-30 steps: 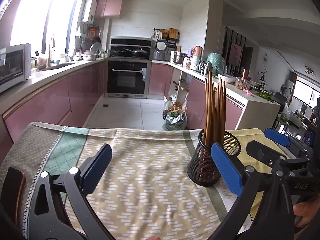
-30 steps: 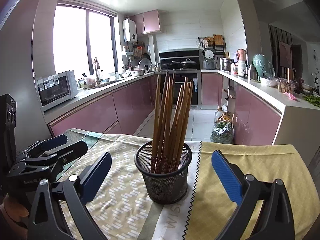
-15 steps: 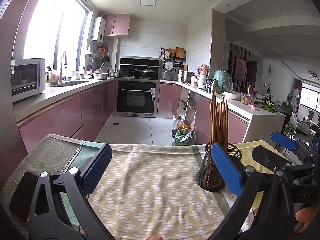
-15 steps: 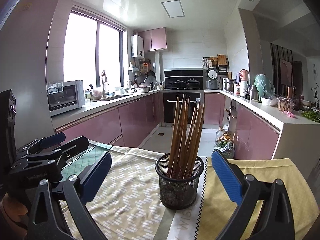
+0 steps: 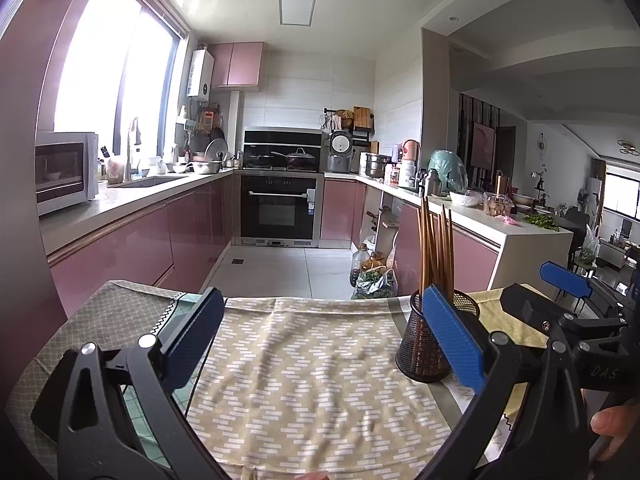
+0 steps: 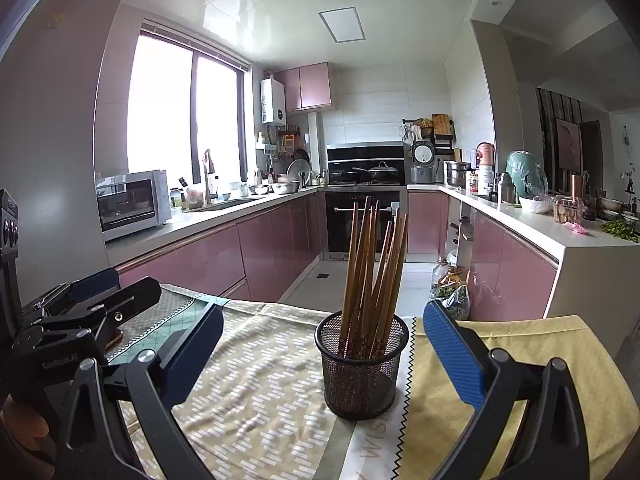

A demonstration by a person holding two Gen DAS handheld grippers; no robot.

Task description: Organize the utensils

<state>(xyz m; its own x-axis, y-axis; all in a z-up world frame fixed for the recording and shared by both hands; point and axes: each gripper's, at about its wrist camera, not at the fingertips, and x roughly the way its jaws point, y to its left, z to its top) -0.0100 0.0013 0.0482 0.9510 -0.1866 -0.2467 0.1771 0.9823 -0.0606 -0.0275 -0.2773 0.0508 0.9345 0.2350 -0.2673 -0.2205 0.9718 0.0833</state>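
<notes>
A black mesh cup [image 6: 362, 364] stands on the patterned cloth, holding several brown chopsticks [image 6: 372, 268] upright. In the left wrist view the same mesh cup [image 5: 420, 344] sits at the right, partly behind my blue finger pad, with its chopsticks [image 5: 436, 248] rising above. My left gripper [image 5: 320, 340] is open and empty over the cloth, to the left of the cup. My right gripper [image 6: 320, 352] is open and empty, the cup lying ahead between its jaws. The other gripper [image 6: 76, 320] shows at the left edge of the right wrist view.
The table carries a beige patterned cloth [image 5: 304, 364] and a yellow cloth [image 6: 520, 344] on the right. A dark flat object [image 5: 52, 396] lies near the left table edge. Beyond the table are pink kitchen cabinets [image 6: 208, 260], an oven [image 5: 280, 210] and a white counter [image 6: 560, 240].
Both grippers have pulled back and tilted up, so the cup looks smaller and lower and more ceiling shows. The jaws stay open and nothing was taken hold of.
</notes>
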